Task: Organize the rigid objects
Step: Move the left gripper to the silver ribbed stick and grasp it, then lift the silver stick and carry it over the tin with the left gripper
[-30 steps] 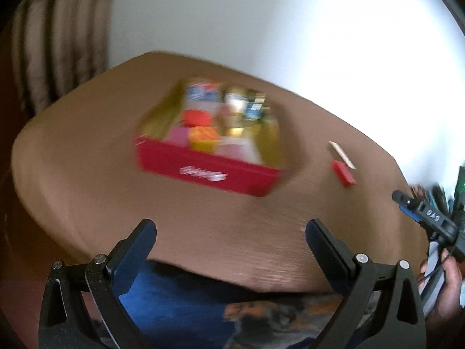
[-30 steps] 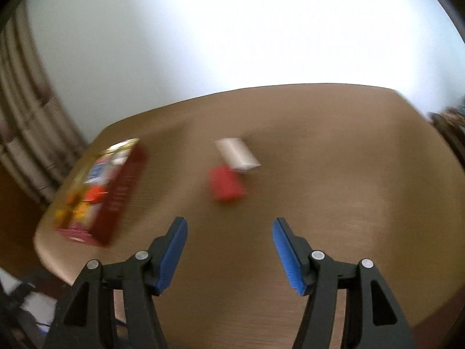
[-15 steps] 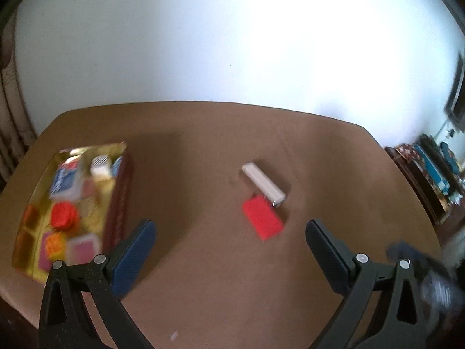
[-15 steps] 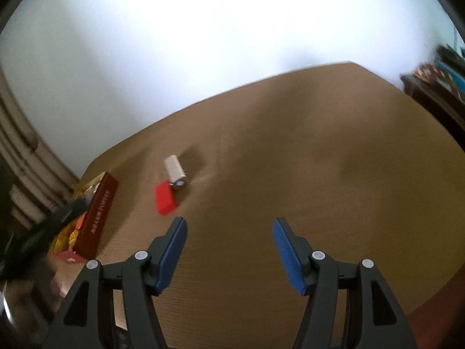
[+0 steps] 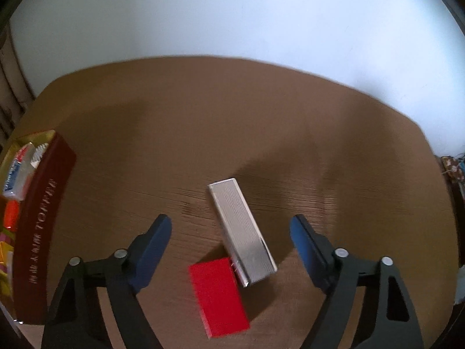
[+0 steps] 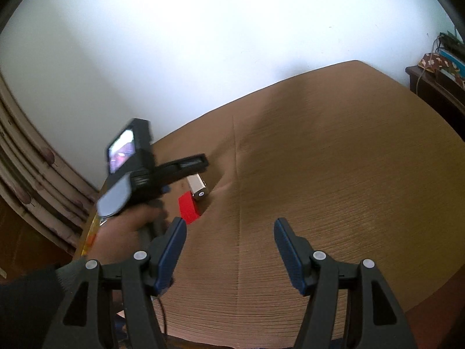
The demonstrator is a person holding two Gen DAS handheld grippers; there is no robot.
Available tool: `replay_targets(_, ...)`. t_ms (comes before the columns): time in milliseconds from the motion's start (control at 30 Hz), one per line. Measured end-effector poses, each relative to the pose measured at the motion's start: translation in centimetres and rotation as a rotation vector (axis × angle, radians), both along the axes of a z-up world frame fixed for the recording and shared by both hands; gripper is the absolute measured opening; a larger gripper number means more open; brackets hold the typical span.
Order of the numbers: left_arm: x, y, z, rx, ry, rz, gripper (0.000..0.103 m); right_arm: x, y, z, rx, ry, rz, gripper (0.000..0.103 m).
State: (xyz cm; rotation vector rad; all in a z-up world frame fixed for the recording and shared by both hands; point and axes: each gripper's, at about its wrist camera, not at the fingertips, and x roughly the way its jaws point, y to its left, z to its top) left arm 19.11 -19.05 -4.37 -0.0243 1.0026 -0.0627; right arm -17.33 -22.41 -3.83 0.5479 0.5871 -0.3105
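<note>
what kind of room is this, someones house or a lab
Most likely a room in a home. A brown wooden table stands against a plain white wall, patterned curtains hang at the left, and a dark side cabinet holds cluttered household things.

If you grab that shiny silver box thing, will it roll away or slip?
The silver box probably won't roll: it lies flat on the table, with flat sides. Its smooth metallic-looking surface might slip between the pads. It looks stiff, so it shouldn't bend.
</note>
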Motion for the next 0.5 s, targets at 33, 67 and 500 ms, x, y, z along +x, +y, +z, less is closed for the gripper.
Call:
replay_targets(33, 0.5, -0.3, -0.5, 0.013, 0.019, 0.006, 0.071, 0.0, 0.0, 0.1, 0.002, -0.004, 0.001, 0.065)
replay_targets(67, 0.8, -0.6, -1.0, 0.025, 0.039, 0.004, 0.065, -0.3, 0.0, 0.1, 0.004, -0.007, 0.003, 0.065)
replay_targets(500, 1.0, -3.3, 4.5, 0.002, -0.039, -0.168, 0.025, 0.2, 0.9, 0.3, -0.004, -0.009, 0.022, 0.065)
